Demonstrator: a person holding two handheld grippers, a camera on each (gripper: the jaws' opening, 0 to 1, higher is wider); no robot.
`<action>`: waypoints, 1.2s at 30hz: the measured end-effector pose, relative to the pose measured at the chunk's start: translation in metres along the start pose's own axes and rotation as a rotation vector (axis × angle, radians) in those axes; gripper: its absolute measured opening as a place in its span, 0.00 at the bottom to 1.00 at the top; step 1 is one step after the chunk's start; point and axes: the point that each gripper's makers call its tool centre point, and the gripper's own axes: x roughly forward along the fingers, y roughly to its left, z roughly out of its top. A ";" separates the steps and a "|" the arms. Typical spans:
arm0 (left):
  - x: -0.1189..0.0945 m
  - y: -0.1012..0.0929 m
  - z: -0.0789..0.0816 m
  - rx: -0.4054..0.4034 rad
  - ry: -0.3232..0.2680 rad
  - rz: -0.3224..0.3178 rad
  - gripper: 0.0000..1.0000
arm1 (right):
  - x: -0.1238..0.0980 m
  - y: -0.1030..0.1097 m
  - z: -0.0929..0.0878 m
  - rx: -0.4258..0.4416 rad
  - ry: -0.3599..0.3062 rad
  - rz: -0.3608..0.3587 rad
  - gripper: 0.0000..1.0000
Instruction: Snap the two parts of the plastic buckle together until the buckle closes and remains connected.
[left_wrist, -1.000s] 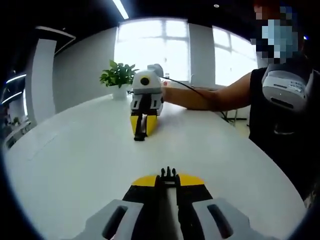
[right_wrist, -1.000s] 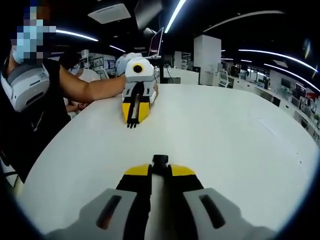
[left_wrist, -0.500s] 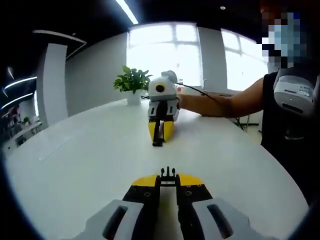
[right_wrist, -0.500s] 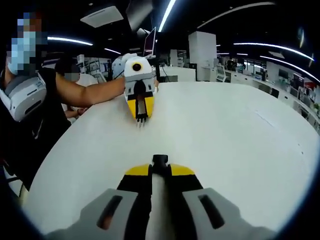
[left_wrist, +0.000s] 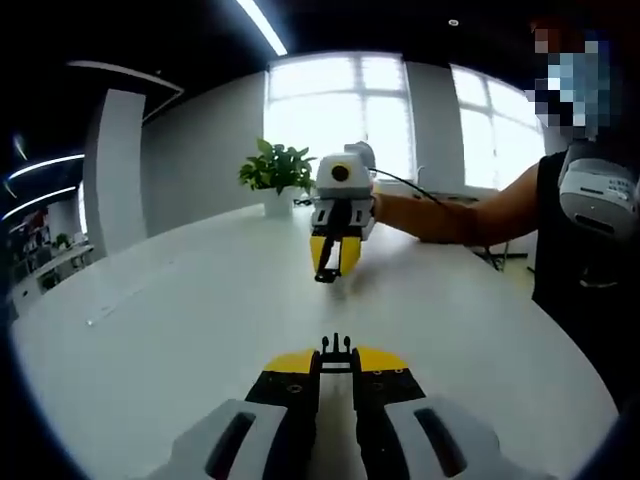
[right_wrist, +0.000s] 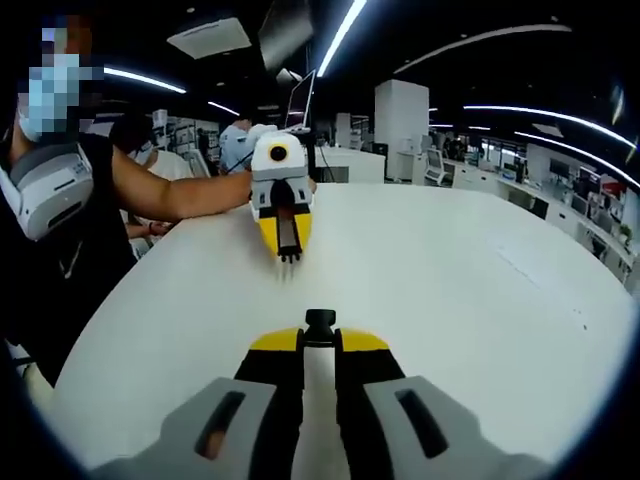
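Lifted since before, the right gripper (left_wrist: 325, 272) hangs above the white surface (left_wrist: 180, 330), clamped on a black socket half (right_wrist: 320, 322). Left gripper (right_wrist: 288, 256) pinches the black pronged half (left_wrist: 336, 350), prongs forward

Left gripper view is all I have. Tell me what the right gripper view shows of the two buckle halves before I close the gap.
Observer: There the right gripper is shut on the socket half, whose end sticks out just past the gripper's tips.
Operator: Report my own half from that side.
Observer: Seen head-on, the pronged half pokes out of the left gripper, with its prongs aimed toward the right gripper.
Operator: Say what is behind my gripper.
Observer: A tilted screen stands beyond the far edge of the white table.
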 end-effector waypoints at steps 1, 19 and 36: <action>-0.001 0.003 0.000 0.000 -0.001 0.010 0.11 | -0.001 0.000 0.000 -0.018 0.005 -0.009 0.09; -0.014 0.036 0.002 0.039 -0.016 0.160 0.10 | -0.040 -0.028 0.000 -0.028 -0.025 -0.098 0.09; -0.018 0.040 0.029 -0.034 -0.079 0.064 0.10 | -0.060 -0.043 -0.003 0.019 -0.065 -0.136 0.09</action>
